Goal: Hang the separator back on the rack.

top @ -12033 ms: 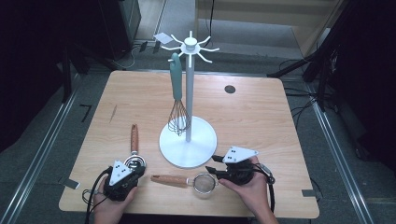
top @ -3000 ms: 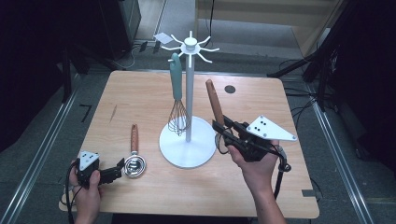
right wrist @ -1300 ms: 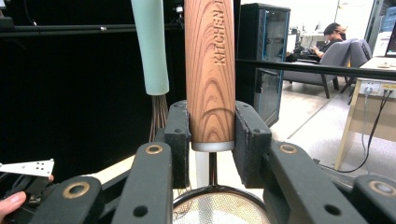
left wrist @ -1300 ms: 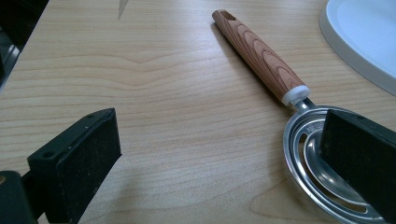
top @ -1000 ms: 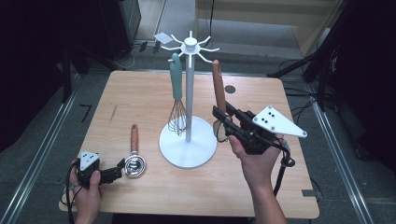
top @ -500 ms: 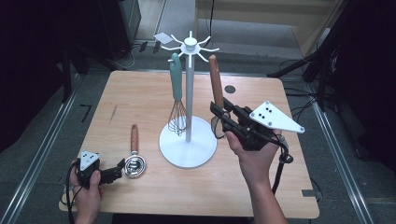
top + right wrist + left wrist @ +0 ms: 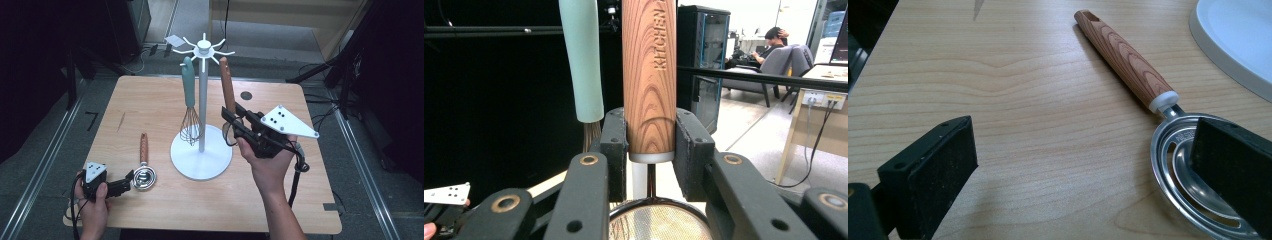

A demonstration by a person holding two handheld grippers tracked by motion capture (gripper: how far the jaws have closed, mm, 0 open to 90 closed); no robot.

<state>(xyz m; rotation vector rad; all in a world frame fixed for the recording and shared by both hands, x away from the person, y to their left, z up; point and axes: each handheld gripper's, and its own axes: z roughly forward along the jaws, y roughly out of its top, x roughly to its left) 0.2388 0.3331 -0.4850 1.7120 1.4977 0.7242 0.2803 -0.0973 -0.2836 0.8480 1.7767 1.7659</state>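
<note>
A: Item one, right tongs (image 7: 234,122): clenched on the wooden handle of a mesh strainer (image 7: 649,75), just above its white collar. Handle upright, tip up beside the white rack's (image 7: 202,100) hook crown, mesh bowl hanging below the jaws. Risk?

B: The handle's tip sits near the prongs but is not on one. I cannot tell where its hanging hole faces. Judged hazard: a missed hook, then the strainer dropping onto the rack's base once the grip goes slack

A: Item two, teal-handled whisk (image 7: 189,102): hanging on the rack, just beside the strainer handle

B: Close neighbours. A sideways nudge from the handle or the tongs could swing the whisk or knock it off its prong

A: Item three, the rack itself: thin pole, round base on the tabletop (image 7: 150,100)

B: A push high on the pole could tip or slide it; nothing steadies it

A: Item four, left tongs (image 7: 122,185): released, jaws spread low at the near left edge, one jaw over the bowl of a second utensil, a wooden-handled steel egg separator (image 7: 1168,130) lying flat

B: Not gripped. Any twitch there may scoot it along the tabletop, though it lies well apart from the rack
</note>
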